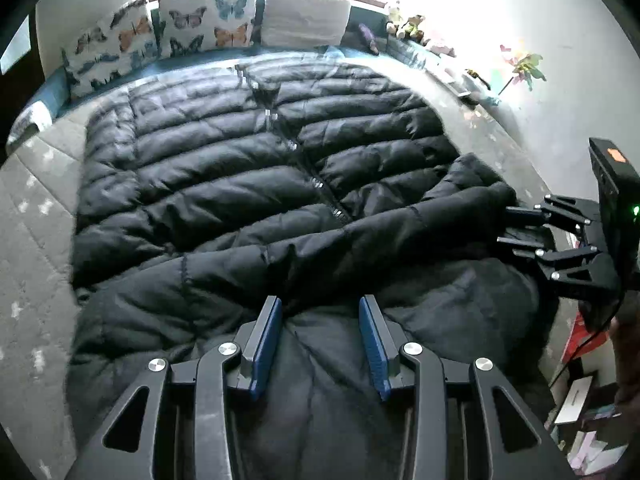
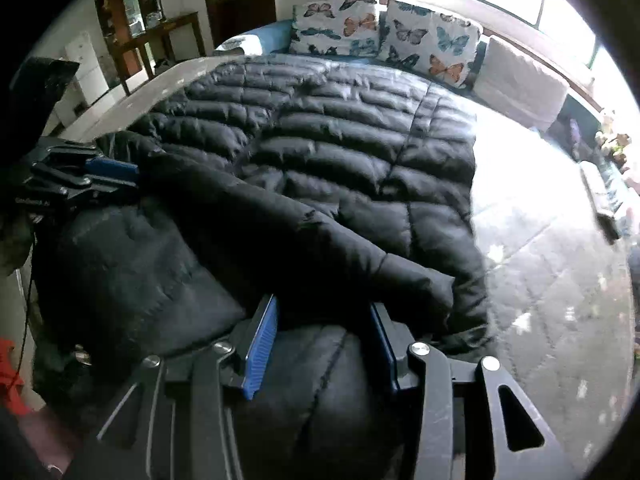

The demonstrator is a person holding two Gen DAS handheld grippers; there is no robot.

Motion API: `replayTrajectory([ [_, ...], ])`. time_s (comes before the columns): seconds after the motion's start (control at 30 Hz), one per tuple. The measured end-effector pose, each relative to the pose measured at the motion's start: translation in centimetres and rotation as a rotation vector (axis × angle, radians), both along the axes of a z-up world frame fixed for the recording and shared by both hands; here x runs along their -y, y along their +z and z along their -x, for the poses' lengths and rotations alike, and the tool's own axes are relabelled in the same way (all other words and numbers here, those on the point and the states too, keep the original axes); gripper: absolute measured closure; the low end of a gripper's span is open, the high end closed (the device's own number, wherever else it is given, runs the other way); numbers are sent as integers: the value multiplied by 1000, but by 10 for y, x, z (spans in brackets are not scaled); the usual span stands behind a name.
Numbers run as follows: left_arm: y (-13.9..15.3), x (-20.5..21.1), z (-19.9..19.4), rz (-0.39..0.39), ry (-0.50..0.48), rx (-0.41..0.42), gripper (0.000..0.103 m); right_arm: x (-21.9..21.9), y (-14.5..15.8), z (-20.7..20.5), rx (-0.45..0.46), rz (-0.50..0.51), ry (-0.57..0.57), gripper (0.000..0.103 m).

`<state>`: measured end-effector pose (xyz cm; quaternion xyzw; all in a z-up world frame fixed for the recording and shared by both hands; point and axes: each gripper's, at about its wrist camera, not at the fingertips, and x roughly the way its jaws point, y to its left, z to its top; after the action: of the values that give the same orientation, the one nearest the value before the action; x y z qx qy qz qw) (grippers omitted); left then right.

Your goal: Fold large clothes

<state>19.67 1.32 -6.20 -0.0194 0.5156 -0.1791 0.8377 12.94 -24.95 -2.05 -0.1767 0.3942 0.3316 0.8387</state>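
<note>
I see the black puffer jacket (image 1: 256, 160) spread flat on the grey bed cover (image 1: 36, 248), its zipper line running away from me toward the butterfly pillows (image 1: 208, 20). One sleeve (image 1: 360, 232) lies folded across the near part, so its long axis goes from side to side. My left gripper (image 1: 320, 344) stands half open over the hem, and the padding bulges between its jaws; whether they pinch it I cannot tell. My right gripper (image 2: 324, 344) is at the sleeve's end, also half open, with the fabric rising between its pads (image 2: 262, 350); it is the nearer one to the cuff.
</note>
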Motion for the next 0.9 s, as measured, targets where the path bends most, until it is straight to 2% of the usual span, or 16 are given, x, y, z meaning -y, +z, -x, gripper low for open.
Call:
replayTrajectory([
  [0.13,28,0,25,-12,-35,59,60,-13,32,26,19,-66,57,55],
  [0.23,34,2,40,-44,-60,74,60,-37,37,45,53,-61,128,55],
  [0.3,29,3,51,-57,-78,68,60,-51,27,50,42,-43,159,55],
  [0.43,5,-1,66,-23,-74,29,60,-67,-21,52,4,57,166,55],
  [0.5,-2,2,72,-35,-79,36,60,-65,-27,54,21,49,167,55],
  [0.6,6,1,75,-26,-82,30,60,-55,-8,55,-2,35,163,55],
  [0.77,42,-24,72,-13,-45,73,59,-24,31,39,31,-14,98,55],
  [0.83,45,-37,65,9,-2,73,59,-14,30,22,3,-28,60,55],
  [0.9,35,-50,54,27,40,39,59,-10,12,0,-44,-10,25,55],
])
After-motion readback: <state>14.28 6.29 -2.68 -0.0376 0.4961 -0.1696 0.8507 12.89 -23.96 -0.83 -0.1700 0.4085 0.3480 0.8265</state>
